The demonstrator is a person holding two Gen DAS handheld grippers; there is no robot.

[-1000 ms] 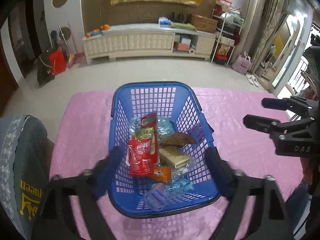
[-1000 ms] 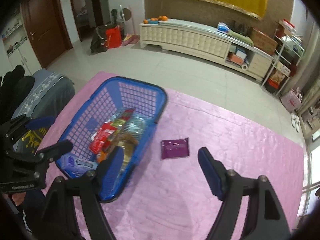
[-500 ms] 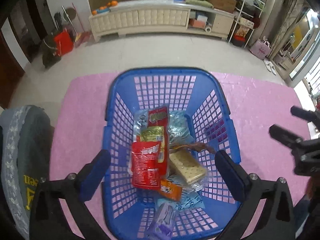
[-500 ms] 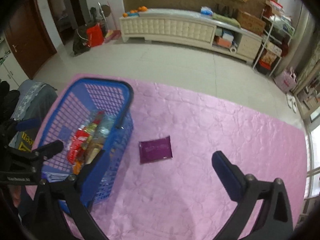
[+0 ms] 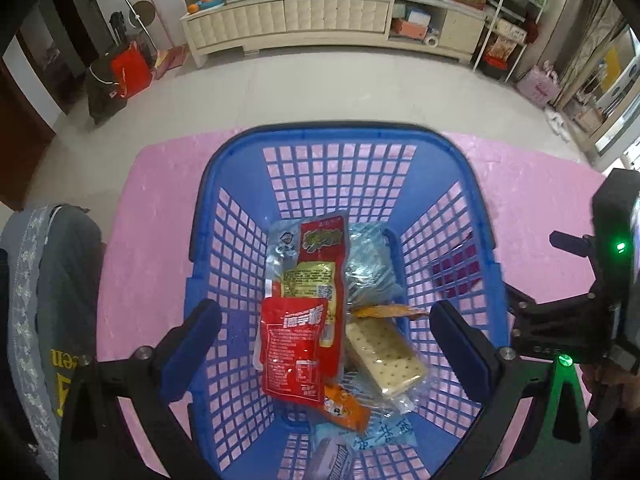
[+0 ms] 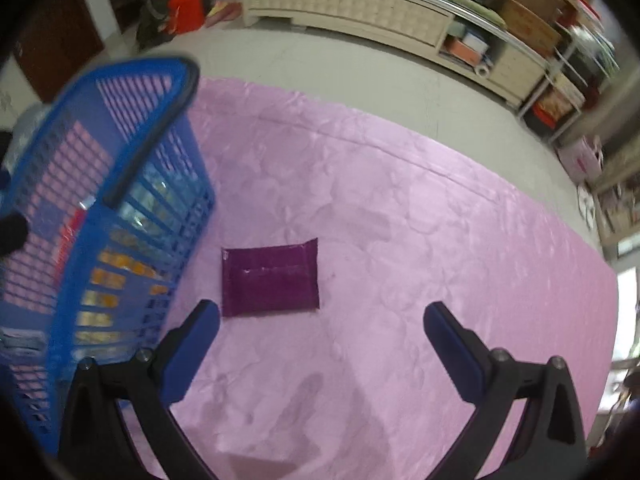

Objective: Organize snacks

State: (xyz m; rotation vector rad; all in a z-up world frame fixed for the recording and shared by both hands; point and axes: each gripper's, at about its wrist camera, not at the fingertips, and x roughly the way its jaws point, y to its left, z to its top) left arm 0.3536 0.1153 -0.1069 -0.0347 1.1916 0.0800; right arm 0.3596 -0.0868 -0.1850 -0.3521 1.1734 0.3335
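a: fig. 1 — where do the snacks lie?
b: most lie heaped in the blue basket [image 5: 476,216]: a red packet [image 5: 294,354] on top, a cracker pack [image 5: 384,354] beside it, an orange sachet [image 5: 344,408] below. one purple packet [image 6: 272,280] lies flat on the pink surface [image 6: 420,240], just beside the basket's wall and apart from it.

a: and your fingers?
b: my left gripper [image 5: 324,344] hangs over the basket, fingers wide apart, holding nothing. my right gripper [image 6: 320,344] hangs over the surface, fingers likewise apart and empty; the purple packet sits just ahead of them, nearer the left-hand one.

a: which step is this?
b: as i judge it, the approach to the stray packet, the last snack outside.

a: what does the next move call for?
b: shifting the right gripper toward the basket side, lowering it, and closing on an edge; the packet is thin and flat, so a raised edge should take best.
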